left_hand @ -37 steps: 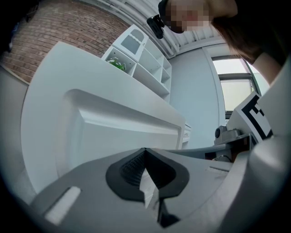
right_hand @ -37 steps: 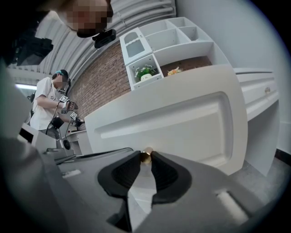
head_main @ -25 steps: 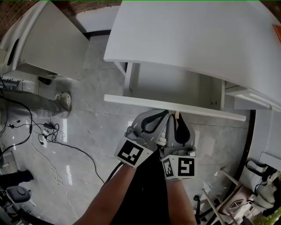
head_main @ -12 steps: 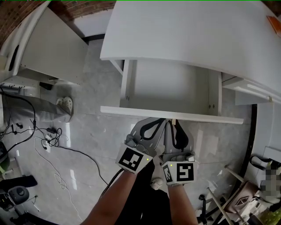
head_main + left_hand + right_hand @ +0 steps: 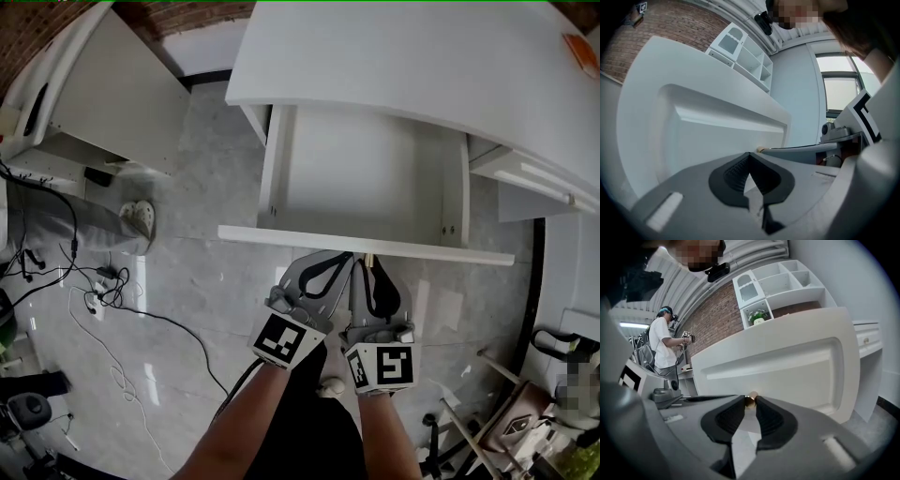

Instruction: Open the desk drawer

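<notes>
One small brass knob [image 5: 750,400] takes the pull. The right gripper [image 5: 376,263] is clenched on it, likely because it is the only handle, while the left gripper [image 5: 749,156] rides just beside, closed on nothing. The drawer [image 5: 366,183] stands well out from under the white tabletop [image 5: 422,66] and looks empty.

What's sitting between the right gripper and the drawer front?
Only the small brass knob fixed to the drawer front. The right gripper view shows the right gripper with its fingers closed on that knob.
</notes>
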The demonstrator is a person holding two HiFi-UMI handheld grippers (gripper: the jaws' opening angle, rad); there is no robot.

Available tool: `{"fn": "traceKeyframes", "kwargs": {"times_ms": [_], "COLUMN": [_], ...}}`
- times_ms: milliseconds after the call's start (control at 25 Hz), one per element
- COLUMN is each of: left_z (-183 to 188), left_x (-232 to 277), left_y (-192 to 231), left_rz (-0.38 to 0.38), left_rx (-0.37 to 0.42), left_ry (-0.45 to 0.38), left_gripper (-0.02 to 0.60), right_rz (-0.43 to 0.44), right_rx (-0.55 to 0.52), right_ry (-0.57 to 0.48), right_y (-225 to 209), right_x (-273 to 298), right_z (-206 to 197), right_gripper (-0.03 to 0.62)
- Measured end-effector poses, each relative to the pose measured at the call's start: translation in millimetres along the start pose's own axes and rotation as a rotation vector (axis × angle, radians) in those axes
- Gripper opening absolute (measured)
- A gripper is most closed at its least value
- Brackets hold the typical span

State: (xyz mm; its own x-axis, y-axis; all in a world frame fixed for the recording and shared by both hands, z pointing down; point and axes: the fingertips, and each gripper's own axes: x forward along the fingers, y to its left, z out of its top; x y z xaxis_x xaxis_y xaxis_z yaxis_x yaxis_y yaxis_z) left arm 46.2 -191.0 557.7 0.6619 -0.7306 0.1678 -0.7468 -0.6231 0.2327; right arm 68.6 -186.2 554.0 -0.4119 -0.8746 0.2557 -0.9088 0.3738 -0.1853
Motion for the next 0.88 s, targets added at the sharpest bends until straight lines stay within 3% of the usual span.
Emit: {"fn": "traceKeyframes", "kwargs": {"times_ms": [880], "left_z": [-10.6], "left_x": [-26.1], "left_y": [-25.2], "left_rz": [0.033], "left_rx": [-0.002], "left_ry": [0.012], "left_gripper": [-0.008], "right_rz": [0.027], "right_rx": [-0.014], "right_ry": [0.023], "right_y": [12.5], "right_x": [-33.9], "right_z": [-12.9], "right_gripper": [0.074]}}
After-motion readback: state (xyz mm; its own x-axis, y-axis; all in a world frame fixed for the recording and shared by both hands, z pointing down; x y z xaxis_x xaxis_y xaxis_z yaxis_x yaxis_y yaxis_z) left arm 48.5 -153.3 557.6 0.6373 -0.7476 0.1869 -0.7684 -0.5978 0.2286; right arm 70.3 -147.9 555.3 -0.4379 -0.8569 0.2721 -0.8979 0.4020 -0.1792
